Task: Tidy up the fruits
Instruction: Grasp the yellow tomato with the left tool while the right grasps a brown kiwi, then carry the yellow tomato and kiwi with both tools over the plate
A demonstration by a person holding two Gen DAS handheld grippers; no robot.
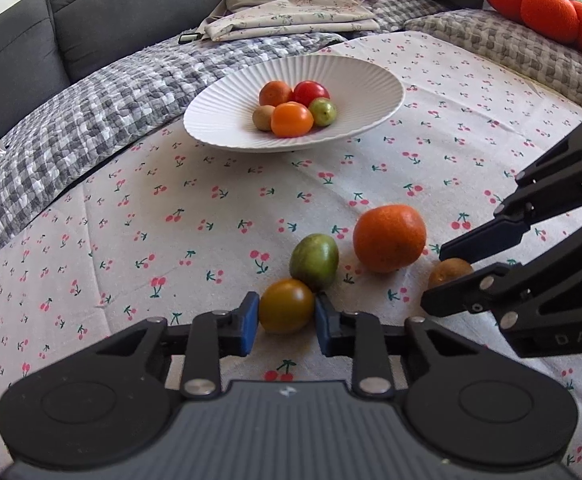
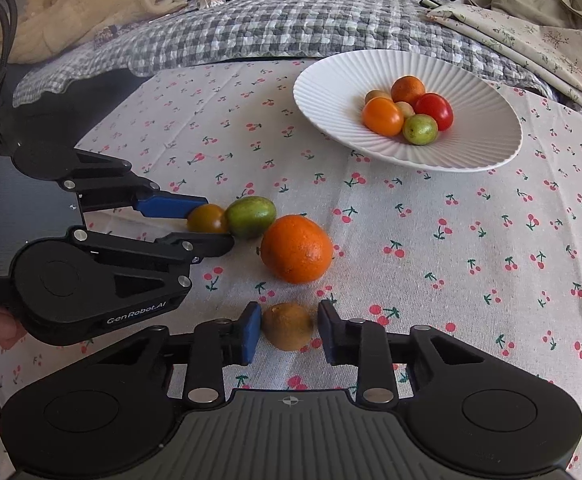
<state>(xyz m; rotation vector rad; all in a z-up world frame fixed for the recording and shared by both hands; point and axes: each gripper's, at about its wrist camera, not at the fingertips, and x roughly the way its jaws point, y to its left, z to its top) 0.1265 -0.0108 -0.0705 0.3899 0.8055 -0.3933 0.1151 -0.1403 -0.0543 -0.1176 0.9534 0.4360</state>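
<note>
Now I have a fruit framed in each claw, and the job is to close cleanly and carry both to the white ribbed plate (image 1: 219, 120). My left claw (image 1: 287, 322) straddles the small dark amber tomato (image 1: 286, 306); the blue pads (image 1: 249, 322) sit just beside its flanks, the right one seemingly touching, the left perhaps a sliver off, so I judge it nearly pinched rather than firmly held. My right claw (image 2: 289, 330) is spread around the brown kiwi-like fruit (image 2: 287, 326), with a visible gap on its right side.

To do this well, I should squeeze slowly and evenly so neither round fruit squirts forward. The amber tomato touches the green tomato (image 1: 315, 262) behind it, so I should lift straight up rather than push ahead, or the green one will roll into the orange (image 1: 389, 238). In my judgement the tomato skin is smooth and soft, calling for a light grip; the brown fruit looks rougher and firmer, and should hold better.

All four loose fruits lie close together on the cherry-print cloth (image 1: 171, 216) over the tabletop, nearer to me than the plate. The plate stands well apart, further back, already holding a handful of small fruits clustered at its centre, among them a red tomato (image 1: 311, 92), with bare rim all around for setting these down.
</note>
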